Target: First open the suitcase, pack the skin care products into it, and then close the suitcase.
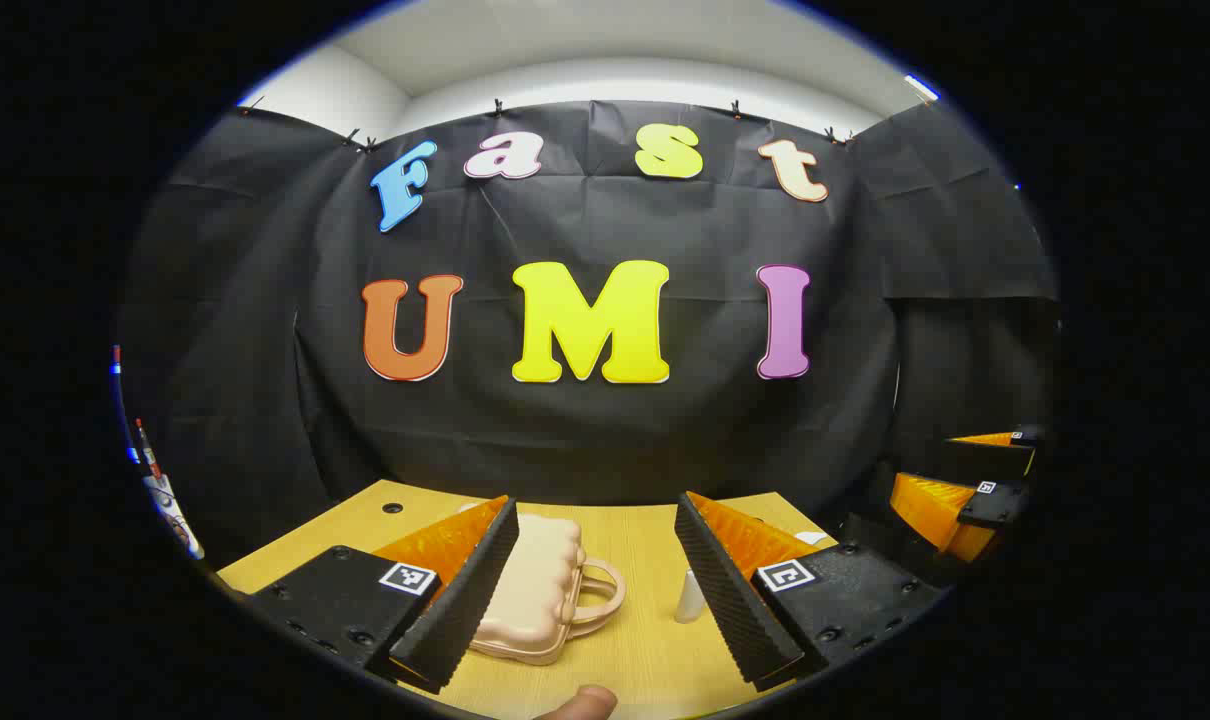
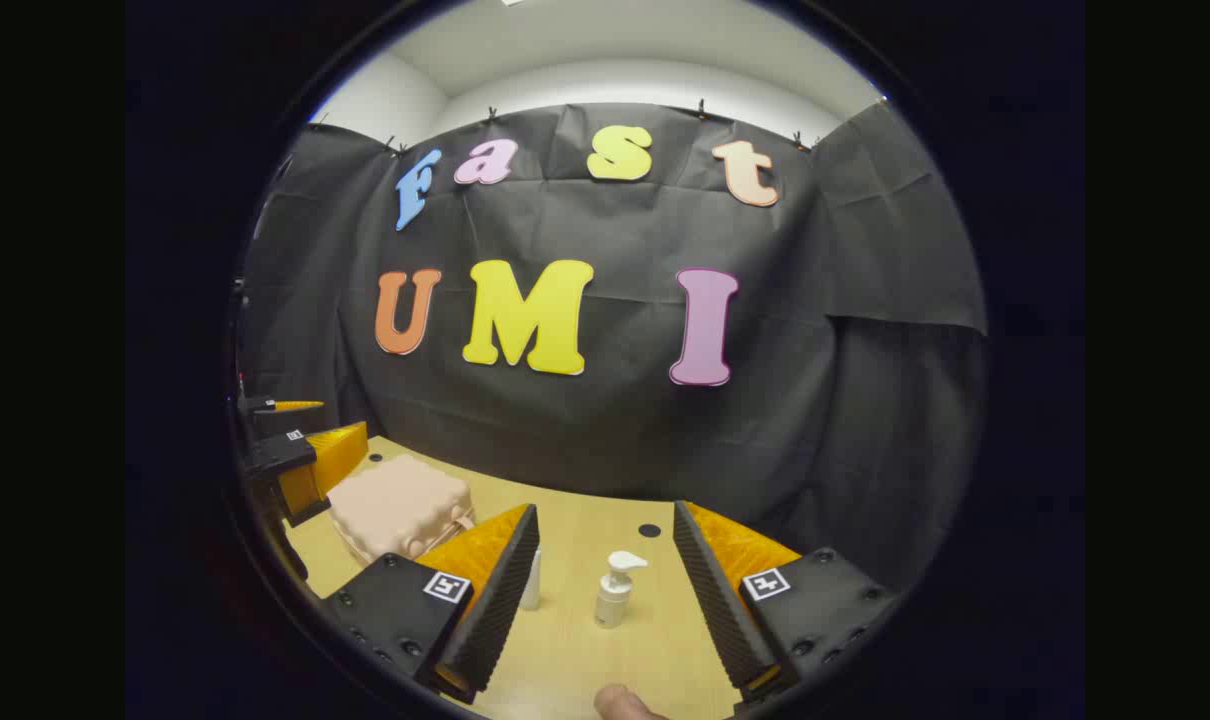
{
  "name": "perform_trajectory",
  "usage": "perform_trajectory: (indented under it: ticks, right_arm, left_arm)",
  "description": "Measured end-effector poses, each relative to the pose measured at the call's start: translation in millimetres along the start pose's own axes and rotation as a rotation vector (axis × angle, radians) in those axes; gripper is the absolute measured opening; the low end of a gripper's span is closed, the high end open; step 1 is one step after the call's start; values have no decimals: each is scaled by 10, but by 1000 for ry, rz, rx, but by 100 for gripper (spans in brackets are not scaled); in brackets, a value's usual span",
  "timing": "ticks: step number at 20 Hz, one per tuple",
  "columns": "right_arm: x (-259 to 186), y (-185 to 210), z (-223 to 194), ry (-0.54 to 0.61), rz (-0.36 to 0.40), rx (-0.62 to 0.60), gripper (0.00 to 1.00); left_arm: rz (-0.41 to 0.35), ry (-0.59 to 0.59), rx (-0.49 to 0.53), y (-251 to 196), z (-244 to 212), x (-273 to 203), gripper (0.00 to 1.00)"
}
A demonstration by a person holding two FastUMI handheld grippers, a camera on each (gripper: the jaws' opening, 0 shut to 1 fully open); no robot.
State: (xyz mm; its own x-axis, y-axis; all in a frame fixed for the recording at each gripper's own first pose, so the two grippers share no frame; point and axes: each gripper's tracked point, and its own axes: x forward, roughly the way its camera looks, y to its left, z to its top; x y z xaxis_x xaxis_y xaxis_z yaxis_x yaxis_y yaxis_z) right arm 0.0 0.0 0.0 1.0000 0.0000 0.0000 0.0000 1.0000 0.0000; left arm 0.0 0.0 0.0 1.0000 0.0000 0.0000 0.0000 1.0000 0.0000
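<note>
Left gripper: jaws wide apart, holding nothing.
Right gripper: jaws wide apart, holding nothing.
Suitcase: closed, lying flat on table.
Pump bottle: upright, right of suitcase.

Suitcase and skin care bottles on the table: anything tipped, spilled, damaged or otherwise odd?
Nothing stands out. The suitcase lies flat and closed on the table; the pump bottle and small bottle stand upright, no spill visible.

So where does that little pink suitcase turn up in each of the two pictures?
Left gripper view: the pink suitcase lies closed at bottom centre-left, beside the left finger, handle toward the middle.
Right gripper view: it sits at lower left, beyond the left finger.
Shared landmark: the wooden table under it.
</note>
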Motion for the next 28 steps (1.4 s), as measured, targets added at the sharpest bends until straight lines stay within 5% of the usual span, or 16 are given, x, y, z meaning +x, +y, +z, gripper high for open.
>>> perform_trajectory:
  ticks: [16,19,22,28]
  right_arm:
    - [148,-152,-206,36,20,-7,79]
    - [173,-206,-228,37,12,-14,79]
    - [170,-278,-305,42,2,-26,80]
    - [147,-544,-491,70,-45,-44,80]
  left_arm:
    - [38,2,68,-90,-109,91,100]
    - [68,14,148,74,-291,166,94]
    - [72,42,278,214,-596,313,100]
    - [-30,90,627,168,-1290,737,100]
